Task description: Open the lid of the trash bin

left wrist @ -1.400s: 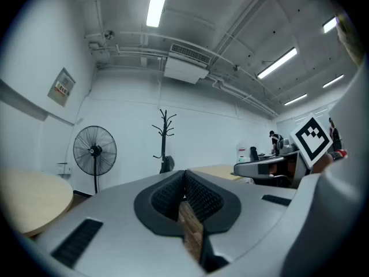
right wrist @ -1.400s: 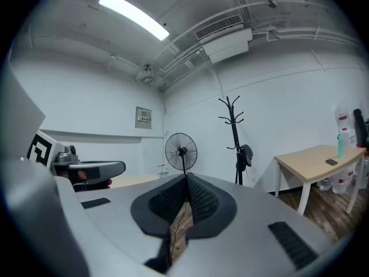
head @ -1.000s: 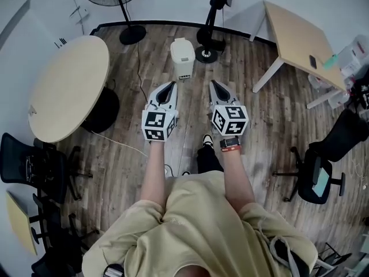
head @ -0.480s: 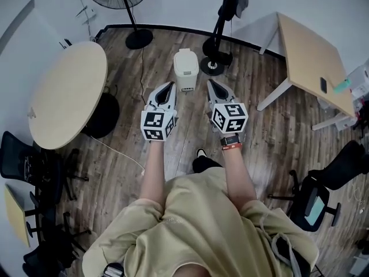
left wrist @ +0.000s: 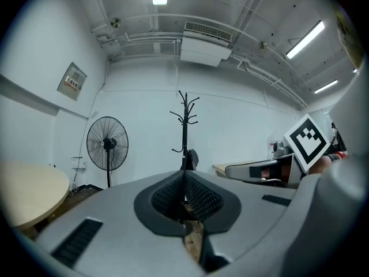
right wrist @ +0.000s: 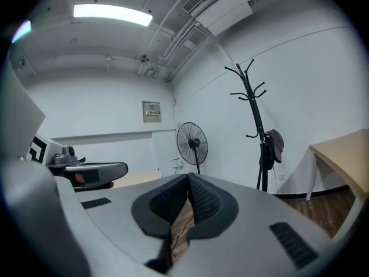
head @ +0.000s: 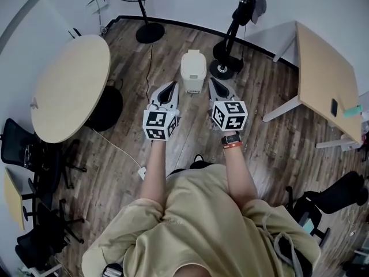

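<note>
A small white trash bin (head: 194, 69) stands on the wood floor with its lid down, just beyond and between the two gripper tips in the head view. My left gripper (head: 171, 86) is held out to the bin's lower left, jaws shut on nothing. My right gripper (head: 212, 82) is level with it at the bin's lower right, also shut and empty. In the left gripper view the closed pads (left wrist: 193, 196) point at a coat stand (left wrist: 184, 128); the bin is hidden there. The right gripper view shows its own closed pads (right wrist: 199, 198) and no bin.
A round table (head: 69, 85) fills the left side and a rectangular table (head: 326, 77) the right. A fan base (head: 150, 32) and a coat stand base (head: 225, 68) sit behind the bin. A cable (head: 115, 146) runs over the floor. Black chairs (head: 23, 154) stand at far left.
The person has stepped forward, so the bin now lies close to the gripper tips instead of well beyond them. Both grippers stay shut and level.
</note>
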Motion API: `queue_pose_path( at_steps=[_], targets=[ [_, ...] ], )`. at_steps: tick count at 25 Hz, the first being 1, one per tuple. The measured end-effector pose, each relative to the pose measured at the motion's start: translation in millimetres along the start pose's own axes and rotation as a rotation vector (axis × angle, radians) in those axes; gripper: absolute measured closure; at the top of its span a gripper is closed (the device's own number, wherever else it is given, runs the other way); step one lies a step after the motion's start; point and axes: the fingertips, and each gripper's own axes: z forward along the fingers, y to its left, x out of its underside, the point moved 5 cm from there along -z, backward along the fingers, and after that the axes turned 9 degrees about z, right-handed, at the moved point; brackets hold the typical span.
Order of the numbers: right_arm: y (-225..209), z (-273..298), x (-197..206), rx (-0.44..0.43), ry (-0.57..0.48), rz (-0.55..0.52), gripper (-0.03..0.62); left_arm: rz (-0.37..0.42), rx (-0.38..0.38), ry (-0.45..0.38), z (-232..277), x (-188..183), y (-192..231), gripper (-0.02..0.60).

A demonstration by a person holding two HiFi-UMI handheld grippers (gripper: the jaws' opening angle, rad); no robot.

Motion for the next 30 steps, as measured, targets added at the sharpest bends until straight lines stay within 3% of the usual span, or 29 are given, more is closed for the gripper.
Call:
queue_pose_path(
  at_steps=[12,18,23,30],
  targets=[
    [-45,62,5,-0.028,0.068,0.002,0.592,-0.038,-0.092,0.027,61,18,19,0.557],
    [-62,101,12,-0.004,0.113,0.011,0.591,-0.062,-0.050,0.034,101,34,41,0.557],
    [-78,153,8,0.027,0.110,0.032,0.592,-0.027,-0.007,0.041,152,40,75,0.557],
    [-98,222,12,0.062,0.146,0.076,0.592,-0.038,0.026,0.087,210,63,120,0.558]
  ],
)
